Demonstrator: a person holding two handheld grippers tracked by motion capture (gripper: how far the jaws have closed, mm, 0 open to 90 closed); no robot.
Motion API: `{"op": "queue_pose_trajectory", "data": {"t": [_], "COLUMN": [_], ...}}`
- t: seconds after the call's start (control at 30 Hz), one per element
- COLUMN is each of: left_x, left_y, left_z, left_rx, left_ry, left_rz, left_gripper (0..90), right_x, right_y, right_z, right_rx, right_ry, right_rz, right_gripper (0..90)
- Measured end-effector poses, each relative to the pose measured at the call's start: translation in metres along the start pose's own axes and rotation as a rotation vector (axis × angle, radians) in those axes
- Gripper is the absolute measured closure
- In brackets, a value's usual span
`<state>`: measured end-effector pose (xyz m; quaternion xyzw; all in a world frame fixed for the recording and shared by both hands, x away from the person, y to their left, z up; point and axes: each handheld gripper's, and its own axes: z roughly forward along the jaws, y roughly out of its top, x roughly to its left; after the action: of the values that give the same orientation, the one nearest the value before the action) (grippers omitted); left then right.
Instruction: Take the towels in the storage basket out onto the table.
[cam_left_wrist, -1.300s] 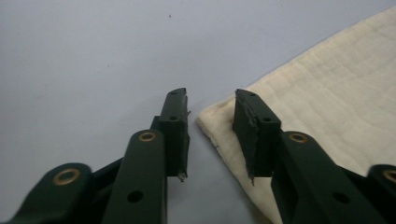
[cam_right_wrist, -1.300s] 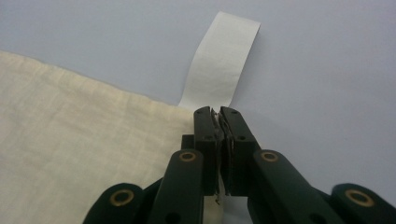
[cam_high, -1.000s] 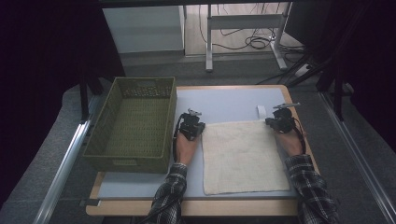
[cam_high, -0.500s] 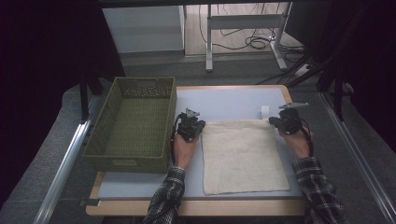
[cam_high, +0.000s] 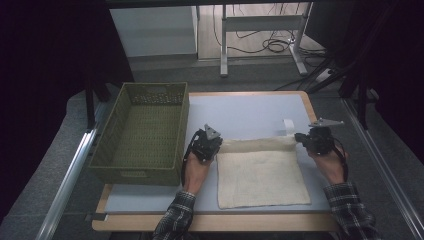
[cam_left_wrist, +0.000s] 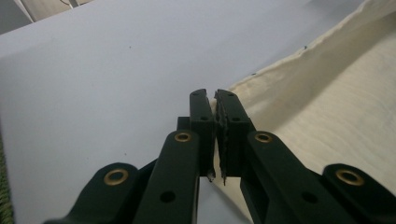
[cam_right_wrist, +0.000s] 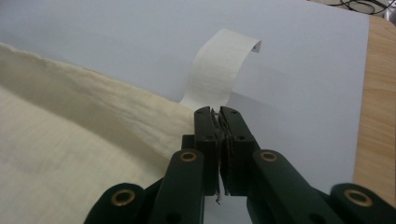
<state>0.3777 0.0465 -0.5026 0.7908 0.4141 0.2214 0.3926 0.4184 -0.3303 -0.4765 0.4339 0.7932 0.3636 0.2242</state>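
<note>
- Cream-coloured rectangular woven cloth (cam_high: 262, 177): lies on the pale blue-grey mat (cam_high: 250, 112) that covers the light wooden table (cam_high: 320, 222), right of centre. Its far edge is raised off the mat and stretched as a band between the two grippers; the rest lies flat.
- Left gripper (cam_high: 216, 146): black, two-jawed, held in the person's left hand (cam_high: 195, 170) at the cloth's far left corner. In the left gripper view (cam_left_wrist: 215, 100) the jaws stand pressed together, pinching the cloth's corner between them.
- Right gripper (cam_high: 300, 138): held in the right hand (cam_high: 330, 162) at the far right corner. In the right gripper view (cam_right_wrist: 215, 114) the jaws are likewise clamped on the cloth's corner.
- White curled label strip (cam_right_wrist: 217, 70): rises from the cloth's edge just beyond the right gripper's tips, arching over the mat.
- Olive-green rectangular woven basket (cam_high: 142, 132): stands on the table's left side, just beside the left gripper, apart from the cloth.
- Plaid sleeves (cam_high: 352, 215): cover both forearms at the table's near edge.
</note>
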Motion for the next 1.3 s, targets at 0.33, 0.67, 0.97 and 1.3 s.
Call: {"op": "queue_pose_trajectory", "data": {"t": [0.33, 0.67, 0.97, 1.3], "left_x": [-0.015, -0.031, -0.044, -0.060], "left_y": [-0.019, -0.037, -0.052, -0.066], "left_z": [-0.016, -0.037, -0.054, -0.073], "left_rx": [-0.010, -0.035, -0.048, -0.058], "left_ry": [-0.058, -0.113, -0.152, -0.191], "left_rz": [0.004, 0.016, 0.037, 0.059], "left_gripper": [86.4, 86.4, 86.3, 86.2], "right_x": [0.010, 0.024, 0.041, 0.056], "right_y": [-0.023, -0.044, -0.063, -0.086], "right_z": [-0.025, -0.050, -0.077, -0.096], "right_rx": [-0.004, -0.007, -0.018, 0.000], "right_ry": [0.017, 0.029, 0.039, 0.059], "right_rz": [-0.014, -0.021, -0.055, -0.069], "right_gripper": [86.6, 86.5, 86.6, 86.5]}}
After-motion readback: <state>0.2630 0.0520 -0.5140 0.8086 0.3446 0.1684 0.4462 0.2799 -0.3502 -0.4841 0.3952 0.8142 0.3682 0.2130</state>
